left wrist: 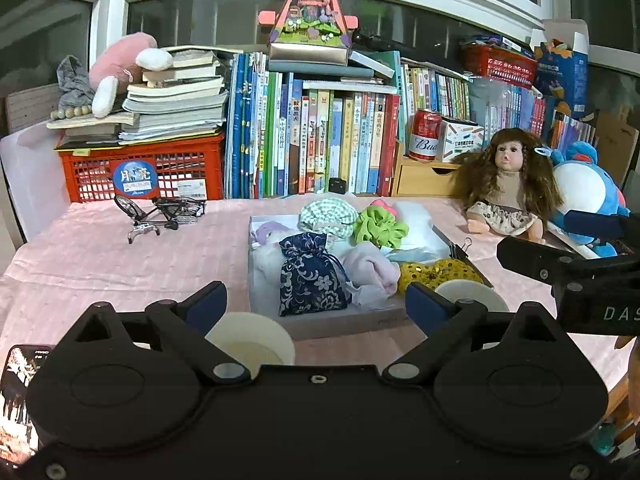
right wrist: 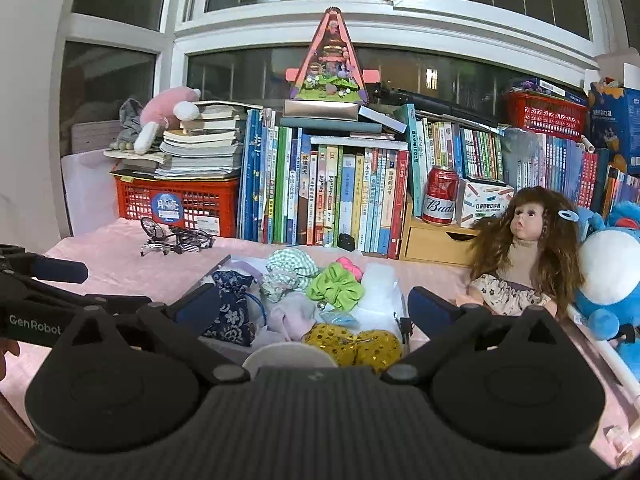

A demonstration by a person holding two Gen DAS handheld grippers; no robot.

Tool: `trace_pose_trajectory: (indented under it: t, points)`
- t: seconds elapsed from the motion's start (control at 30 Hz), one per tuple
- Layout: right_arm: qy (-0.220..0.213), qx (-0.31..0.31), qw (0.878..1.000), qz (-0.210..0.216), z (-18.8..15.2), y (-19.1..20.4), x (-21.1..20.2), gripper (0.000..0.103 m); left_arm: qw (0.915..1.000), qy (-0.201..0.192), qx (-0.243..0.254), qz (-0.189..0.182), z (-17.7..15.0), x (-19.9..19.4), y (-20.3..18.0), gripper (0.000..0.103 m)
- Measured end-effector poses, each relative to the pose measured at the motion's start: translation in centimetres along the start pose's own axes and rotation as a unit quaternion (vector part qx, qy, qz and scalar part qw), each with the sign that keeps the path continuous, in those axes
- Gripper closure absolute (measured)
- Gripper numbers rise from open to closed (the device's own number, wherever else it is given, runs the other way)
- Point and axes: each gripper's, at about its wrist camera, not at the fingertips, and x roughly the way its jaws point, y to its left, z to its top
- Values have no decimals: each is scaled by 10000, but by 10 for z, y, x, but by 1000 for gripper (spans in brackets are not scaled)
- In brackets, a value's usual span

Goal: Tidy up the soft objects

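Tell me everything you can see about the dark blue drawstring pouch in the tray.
The dark blue pouch is a small fabric bag printed with pale floral and leaf patterns. Its neck is gathered shut by a blue cord, the ruffled top flaring above. It looks stuffed and leans slightly in the near left part of the shallow tray, resting against white fluffy material and touching a folded pale pink cloth. No gripper touches it.

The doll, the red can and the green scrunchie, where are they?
doll (right wrist: 524, 256): right wrist view, on her neck.
red can (right wrist: 441, 196): right wrist view, on its label.
green scrunchie (left wrist: 380, 226): left wrist view, on its ruffled middle.
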Motion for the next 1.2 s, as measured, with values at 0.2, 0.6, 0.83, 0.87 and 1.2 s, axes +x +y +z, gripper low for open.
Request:
trace_pose_trajectory:
  t: [0.2, 0.6, 0.83, 0.87, 1.2]
  points:
    - [-141, 48, 9999, -33, -19, 4, -11, 0, 9999, -131, 56, 18, -20, -13, -3, 6]
    - [-308, 142, 9994, -115, -52, 8, -23, 0, 9999, -83, -70, 108, -56, -25, -2, 5]
    - [-143, -44, 9997, -198, -76, 15, -21, 0, 9994, 67, -114, 331, -79, -21, 3, 4]
    - [-100, -58, 9997, -205, -80, 15, -20, 0, 9992, 99, -133, 355, -82, -20, 3, 4]
    - [308, -23, 9991, -273, -106, 21, -10, 0, 9972, 377, -168, 620, -109, -3, 10, 4]
